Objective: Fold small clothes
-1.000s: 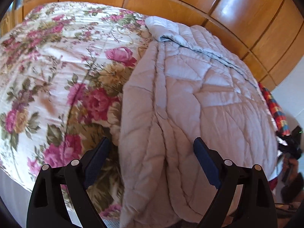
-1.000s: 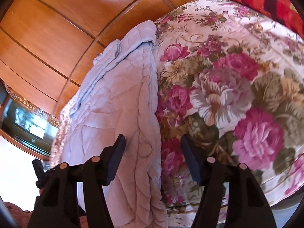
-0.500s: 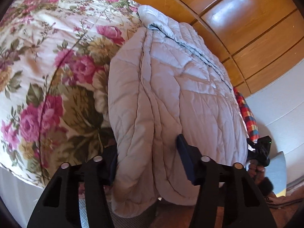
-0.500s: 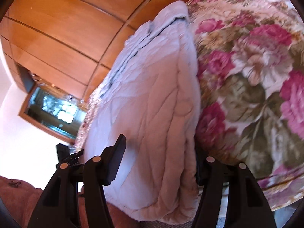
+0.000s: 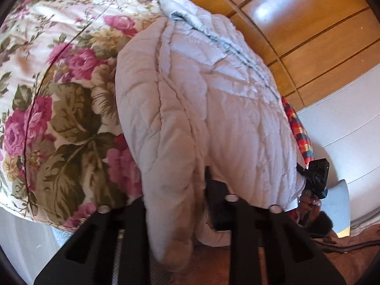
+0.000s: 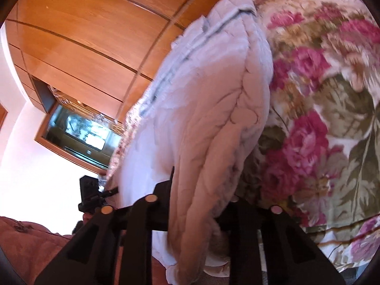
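The hem of the quilted jacket (image 5: 204, 109) is pinched at two places, a thick fold being closed on by the left gripper (image 5: 175, 204) and another by the right gripper (image 6: 197, 201), both fingers having just narrowed. Beyond the fingers it is spread over the floral bed (image 5: 59, 95); it is judged light, puffy and slippery, so a deep hold on seamed edges is advised.

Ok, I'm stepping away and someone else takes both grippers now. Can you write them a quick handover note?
Left gripper: jaws have just closed, pinching the near hem of the pale grey quilted jacket.
Right gripper: jaws have just closed on the same hem, at the jacket's other side.
Jacket lies lengthwise on the floral bedspread, hem hanging over the bed edge, sides already turned in.
Left to do: carry the hem toward the collar, then release.
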Action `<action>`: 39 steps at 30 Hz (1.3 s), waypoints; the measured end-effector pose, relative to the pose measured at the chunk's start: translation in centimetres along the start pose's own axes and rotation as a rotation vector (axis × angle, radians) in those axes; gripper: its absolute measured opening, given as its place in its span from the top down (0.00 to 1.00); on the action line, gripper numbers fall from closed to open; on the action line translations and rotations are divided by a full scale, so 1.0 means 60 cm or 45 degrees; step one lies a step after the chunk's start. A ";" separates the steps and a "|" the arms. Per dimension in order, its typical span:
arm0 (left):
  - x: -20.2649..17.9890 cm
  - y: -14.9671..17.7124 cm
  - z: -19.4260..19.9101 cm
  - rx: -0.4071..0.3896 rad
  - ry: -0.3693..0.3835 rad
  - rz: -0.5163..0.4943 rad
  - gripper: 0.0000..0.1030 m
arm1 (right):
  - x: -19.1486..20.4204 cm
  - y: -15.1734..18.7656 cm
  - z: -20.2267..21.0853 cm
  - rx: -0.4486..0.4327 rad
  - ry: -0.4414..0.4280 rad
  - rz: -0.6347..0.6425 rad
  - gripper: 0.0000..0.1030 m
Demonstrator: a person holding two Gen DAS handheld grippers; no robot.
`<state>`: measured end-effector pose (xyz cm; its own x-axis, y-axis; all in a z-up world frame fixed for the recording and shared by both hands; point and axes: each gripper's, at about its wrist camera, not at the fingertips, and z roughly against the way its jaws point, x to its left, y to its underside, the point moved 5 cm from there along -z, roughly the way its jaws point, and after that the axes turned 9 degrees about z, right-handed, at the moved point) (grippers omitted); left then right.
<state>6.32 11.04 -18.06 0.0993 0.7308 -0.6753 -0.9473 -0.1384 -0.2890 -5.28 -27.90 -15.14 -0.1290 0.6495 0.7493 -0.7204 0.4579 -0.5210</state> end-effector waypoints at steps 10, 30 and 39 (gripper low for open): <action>-0.058 -0.025 0.102 -0.132 0.314 0.072 0.89 | 0.074 -0.048 0.094 -0.223 -0.169 0.048 0.86; -0.111 -0.009 0.219 -0.128 0.690 0.162 0.90 | 0.066 -0.073 0.173 -0.462 -0.444 -0.210 0.86; -0.104 -0.158 0.122 -0.114 0.593 0.255 0.90 | 0.022 -0.191 0.096 -0.394 -0.399 -0.342 0.81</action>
<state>12.44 12.71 -6.13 0.0630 0.3117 -0.9481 -0.9337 -0.3170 -0.1663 -1.13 -35.79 -5.83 -0.1996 0.2931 0.9350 -0.5266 0.7726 -0.3546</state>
